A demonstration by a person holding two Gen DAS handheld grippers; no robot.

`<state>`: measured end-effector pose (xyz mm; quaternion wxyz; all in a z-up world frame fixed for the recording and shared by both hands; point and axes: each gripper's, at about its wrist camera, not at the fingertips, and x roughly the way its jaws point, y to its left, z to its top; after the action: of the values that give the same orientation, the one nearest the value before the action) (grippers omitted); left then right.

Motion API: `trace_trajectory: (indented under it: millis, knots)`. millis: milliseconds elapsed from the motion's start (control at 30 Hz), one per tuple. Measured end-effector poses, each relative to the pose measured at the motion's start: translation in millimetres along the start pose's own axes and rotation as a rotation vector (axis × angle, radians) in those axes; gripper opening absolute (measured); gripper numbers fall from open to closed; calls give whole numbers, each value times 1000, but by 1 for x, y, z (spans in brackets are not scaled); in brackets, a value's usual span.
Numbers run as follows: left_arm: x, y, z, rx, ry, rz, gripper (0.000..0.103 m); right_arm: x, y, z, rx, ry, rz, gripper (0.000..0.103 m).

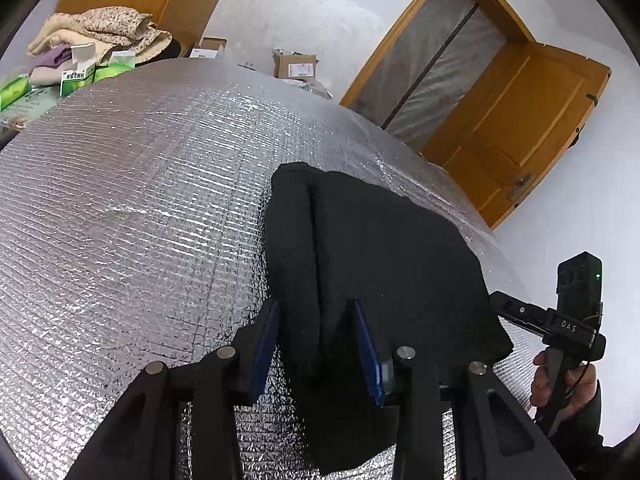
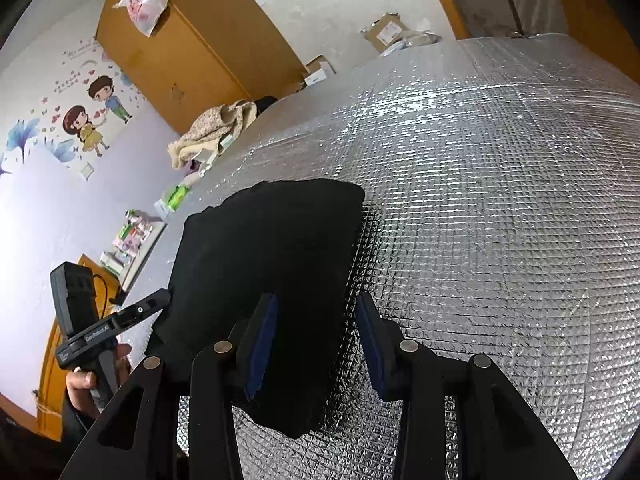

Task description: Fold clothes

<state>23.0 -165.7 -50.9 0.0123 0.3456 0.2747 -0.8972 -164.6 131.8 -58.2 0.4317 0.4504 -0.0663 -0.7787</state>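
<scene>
A black garment (image 1: pixel 384 256) lies folded into a thick rectangle on the silver foil mat (image 1: pixel 140 208). It also shows in the right wrist view (image 2: pixel 264 256). My left gripper (image 1: pixel 316 312) is open, its blue pads astride the garment's near left edge, where a rolled fold runs between the fingers. My right gripper (image 2: pixel 316 308) is open over the garment's near right corner, one pad over the cloth, the other over bare mat (image 2: pixel 500 200). Each gripper shows in the other's view, the right one (image 1: pixel 496 300) and the left one (image 2: pixel 164 296) at the garment's opposite sides.
A pile of beige and floral clothes (image 1: pixel 104 32) and green-white boxes (image 1: pixel 76 76) sit at the mat's far corner. Cardboard boxes (image 1: pixel 296 64) stand on the floor by the wall. An orange door (image 1: pixel 532 120) stands open beyond the mat's right side.
</scene>
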Motion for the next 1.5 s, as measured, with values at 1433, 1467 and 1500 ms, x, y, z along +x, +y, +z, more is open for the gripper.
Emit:
trace_trajectory:
  millis: [1433,1467,1500]
  knots:
    - [-6,14,71,41,6,-1,18,28,29,39,-49,17,50,15]
    - [-5,17,78,45,-1,5,18,33,31,45,-51,18,51,15]
    - [-4,19,84,50,-7,9,17,38,33,51,-52,19,52,15]
